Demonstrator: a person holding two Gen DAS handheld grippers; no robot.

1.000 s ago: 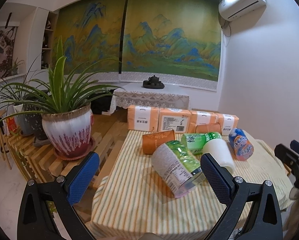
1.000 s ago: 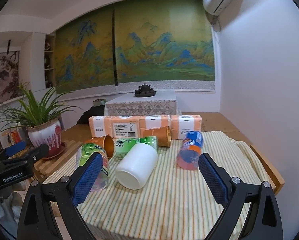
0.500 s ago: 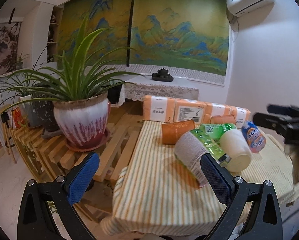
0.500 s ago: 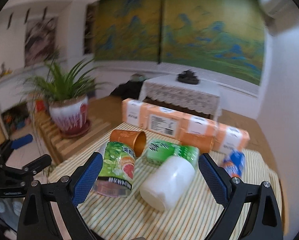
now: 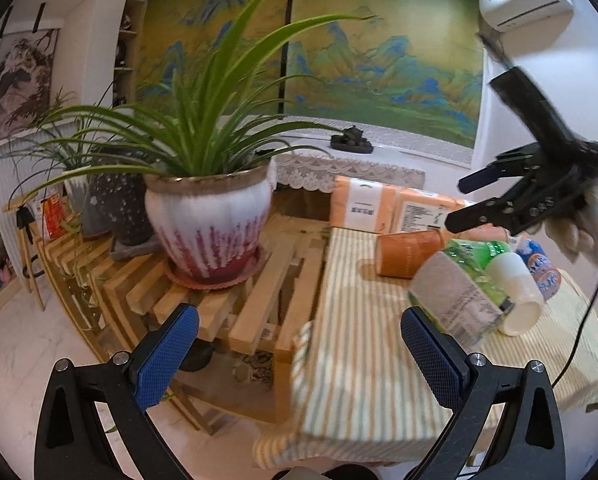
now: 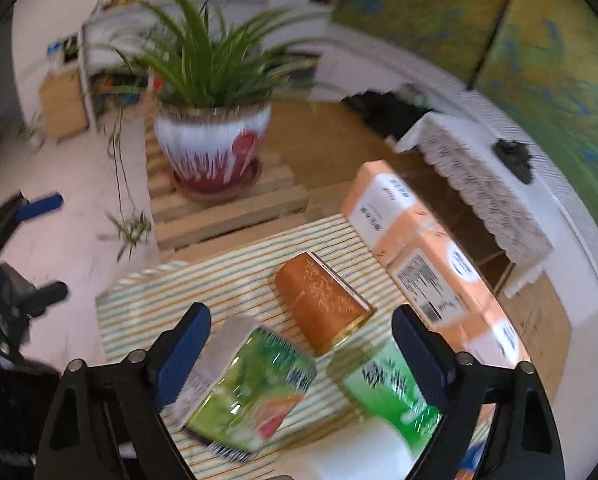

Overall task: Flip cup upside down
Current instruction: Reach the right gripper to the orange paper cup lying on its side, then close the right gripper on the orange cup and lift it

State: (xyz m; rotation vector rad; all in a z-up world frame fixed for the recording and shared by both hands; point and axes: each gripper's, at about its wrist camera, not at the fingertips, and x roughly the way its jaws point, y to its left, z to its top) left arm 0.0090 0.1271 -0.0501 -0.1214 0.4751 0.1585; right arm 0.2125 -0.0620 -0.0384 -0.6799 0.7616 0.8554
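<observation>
While the orange cup (image 6: 323,304) is lying on its side on the striped desk (image 6: 147,312), mouth pointing toward the near-right in the right wrist view, it is sitting packed among clutter: the green-label cup (image 6: 247,388) is lying just beside it at the near side, the green tea bottle (image 6: 387,384) is lying close on the right, the white cup (image 5: 515,292) is lying behind those in the left wrist view, and orange tissue packs (image 6: 415,248) are lining the far edge. The right gripper (image 6: 299,344) is hovering above this cluster with jaws spread wide, gripping nothing, and the frame is blurring, so it is likely moving fast. The left gripper (image 5: 295,344) is hanging off the desk's corner, jaws also spread and empty, pointing more at the potted plant (image 5: 207,224). Risks, as I judge them: a spread finger is clipping the green-label cup or bottle and rolling them, the cup is rolling off under a glancing touch, or the wrong cup is getting grabbed since several are lying together.
</observation>
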